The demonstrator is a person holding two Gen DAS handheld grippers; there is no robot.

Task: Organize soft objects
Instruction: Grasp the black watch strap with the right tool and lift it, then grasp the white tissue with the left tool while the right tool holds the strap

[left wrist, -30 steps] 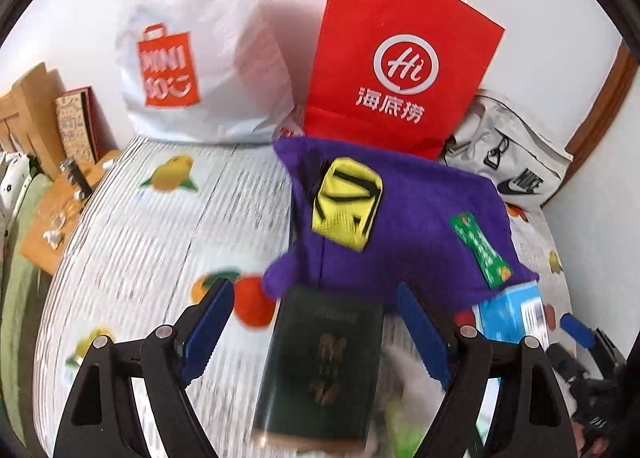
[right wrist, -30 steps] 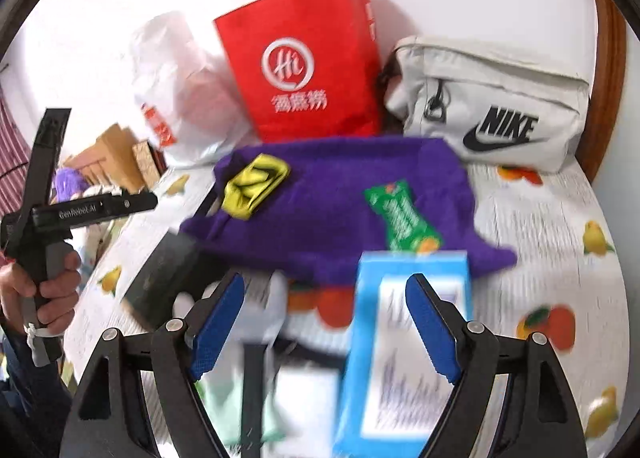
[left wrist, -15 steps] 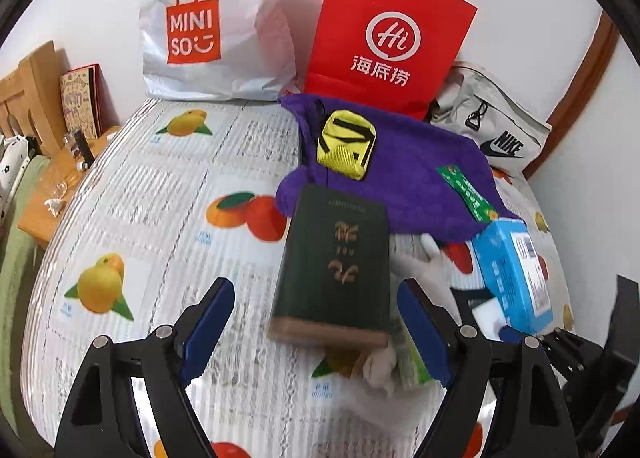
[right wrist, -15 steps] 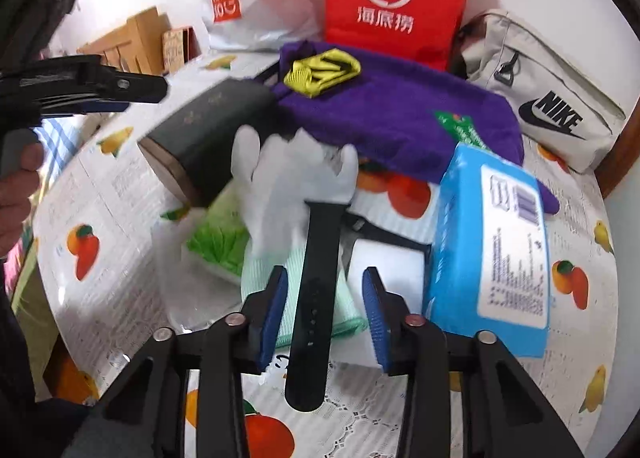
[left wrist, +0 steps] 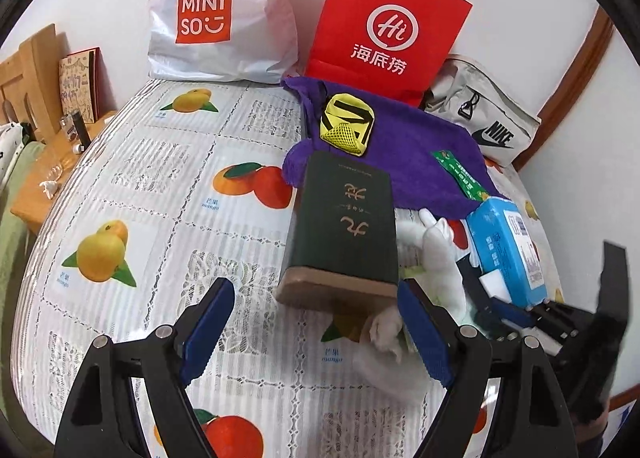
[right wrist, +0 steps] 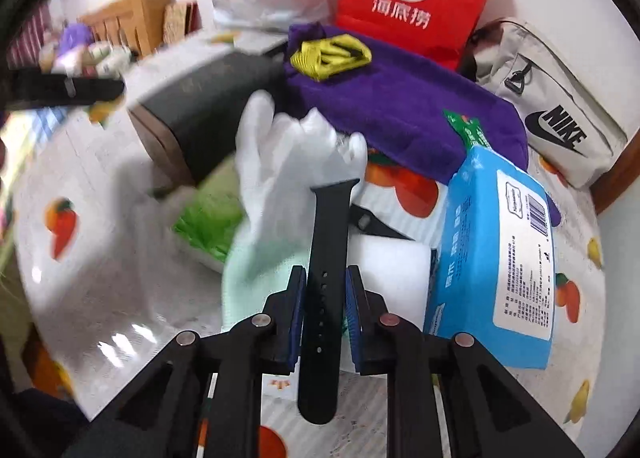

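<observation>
Closing just now, my right gripper [right wrist: 323, 308] has its jaws narrow on the black strap [right wrist: 325, 290], low centre of the right view, pads at its edges. My left gripper [left wrist: 316, 328] stands wide with nothing between its jaws, just below the book [left wrist: 344, 234]. Beyond the strap lie the white glove [right wrist: 288, 162], green pack [right wrist: 208, 226] and blue tissue pack [right wrist: 500, 262], then the purple towel [right wrist: 408, 106]. I judge the sorting barely begun: everything is heaped mid-frame, bags behind unfilled as far as I see.
</observation>
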